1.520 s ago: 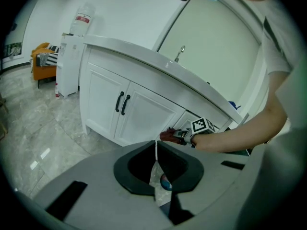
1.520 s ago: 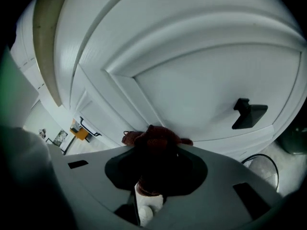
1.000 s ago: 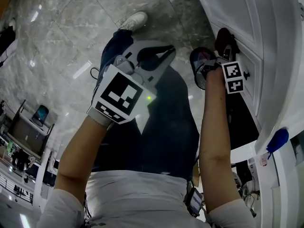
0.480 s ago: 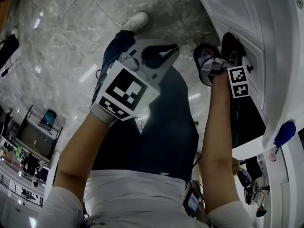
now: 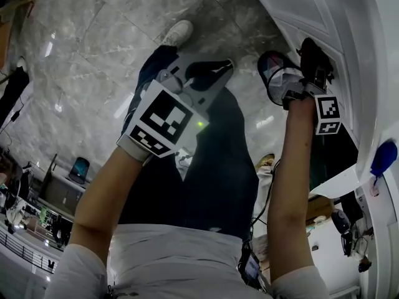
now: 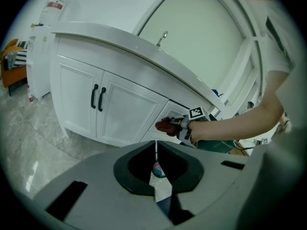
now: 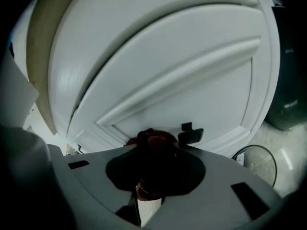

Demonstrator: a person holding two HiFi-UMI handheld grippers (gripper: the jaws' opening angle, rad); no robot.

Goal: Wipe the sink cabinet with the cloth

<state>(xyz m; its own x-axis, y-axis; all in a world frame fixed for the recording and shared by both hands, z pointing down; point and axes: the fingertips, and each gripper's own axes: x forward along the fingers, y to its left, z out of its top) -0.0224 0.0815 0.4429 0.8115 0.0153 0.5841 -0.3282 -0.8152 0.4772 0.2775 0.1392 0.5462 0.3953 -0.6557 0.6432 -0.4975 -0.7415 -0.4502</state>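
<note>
Right gripper view: cloth [image 7: 151, 141] touching cabinet door [image 7: 192, 80].

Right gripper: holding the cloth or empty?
Holding: the right gripper jaws are shut on a bunched dark-red cloth, at the white cabinet door.

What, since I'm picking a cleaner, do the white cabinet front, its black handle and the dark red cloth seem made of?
White panelled cabinet front: looks like painted wood or board, satin finish, soft sheen, moulded frame. Small black handle: matt, metal or plastic, cannot tell. Dark red cloth: soft fabric, by its bunched folds.
</note>
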